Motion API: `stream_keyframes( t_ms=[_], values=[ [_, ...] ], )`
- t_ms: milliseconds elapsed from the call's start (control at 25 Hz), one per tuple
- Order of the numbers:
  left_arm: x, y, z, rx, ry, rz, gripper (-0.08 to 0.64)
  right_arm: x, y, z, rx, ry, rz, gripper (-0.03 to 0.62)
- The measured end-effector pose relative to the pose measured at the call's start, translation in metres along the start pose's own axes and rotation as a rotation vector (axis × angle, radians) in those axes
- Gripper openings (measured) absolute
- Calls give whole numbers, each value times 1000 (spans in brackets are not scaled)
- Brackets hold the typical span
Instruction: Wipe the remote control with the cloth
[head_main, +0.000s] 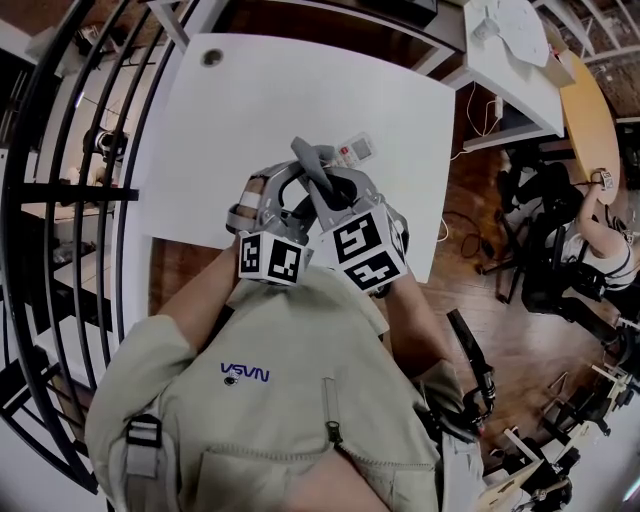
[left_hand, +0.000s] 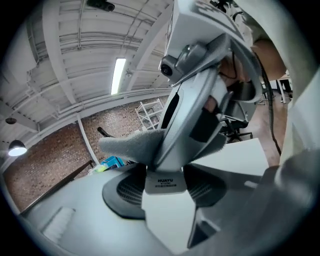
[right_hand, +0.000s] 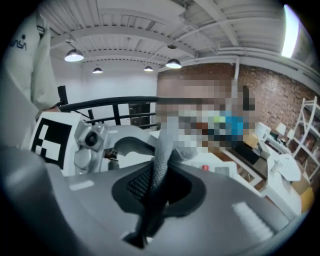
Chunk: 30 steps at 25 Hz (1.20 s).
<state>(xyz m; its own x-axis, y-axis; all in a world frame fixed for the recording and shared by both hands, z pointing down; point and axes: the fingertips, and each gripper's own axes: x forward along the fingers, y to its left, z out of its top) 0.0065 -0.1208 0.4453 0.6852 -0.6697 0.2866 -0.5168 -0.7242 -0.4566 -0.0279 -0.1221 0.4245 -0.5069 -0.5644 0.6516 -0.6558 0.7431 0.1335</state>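
Observation:
The white remote control (left_hand: 167, 215) lies between the jaws of my left gripper (left_hand: 165, 192), which is shut on its near end. In the head view the remote's far end (head_main: 354, 151), with its red button, sticks out over the white table (head_main: 250, 100). My right gripper (right_hand: 157, 189) is shut on a grey cloth (right_hand: 162, 150), which stands up out of its jaws. This right gripper (left_hand: 200, 85) crosses close over the remote, and the cloth (left_hand: 130, 145) hangs on the remote's far part. In the head view both grippers sit close together above the table's near edge, with the cloth (head_main: 309, 158) between them.
A black railing (head_main: 70, 160) runs along the left of the table. Another white table (head_main: 520, 60) stands at the back right, over a wooden floor (head_main: 470, 230). A person sits on a chair at the far right (head_main: 600, 235).

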Motion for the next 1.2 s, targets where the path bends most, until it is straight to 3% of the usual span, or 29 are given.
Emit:
stream_keyframes(
  t_ms=[160,240,400,480,640,840,920,1000,1080,1200],
  values=[
    [0,-1,-3,-32,1,-4,239,-6,9,-1,-22,6,67,21],
    [0,2,-4,-48,-2,0,239,-16,-16,-3,21,-25,-21,21],
    [1,7,-1,-72,-15,5,239,-38,-86,-14,61,-19,-303,23],
    [0,8,0,-78,-18,3,239,-39,-97,-23,47,18,-349,21],
    [1,7,0,-85,-15,-1,239,-25,-66,-25,16,39,-244,21],
    [0,5,-7,-114,-20,-25,239,-11,-9,-14,-13,9,-15,21],
    [0,5,-9,-194,-31,-56,241,-12,1,-10,-11,-20,36,20],
    [-2,13,-4,-323,-57,-95,241,-20,-2,-4,28,-79,43,20],
    [-5,23,0,-478,-80,-131,241,-33,-20,4,83,-154,-22,20],
    [-12,35,5,-715,-126,-196,241,-52,-62,7,136,-226,-208,21]
  ],
)
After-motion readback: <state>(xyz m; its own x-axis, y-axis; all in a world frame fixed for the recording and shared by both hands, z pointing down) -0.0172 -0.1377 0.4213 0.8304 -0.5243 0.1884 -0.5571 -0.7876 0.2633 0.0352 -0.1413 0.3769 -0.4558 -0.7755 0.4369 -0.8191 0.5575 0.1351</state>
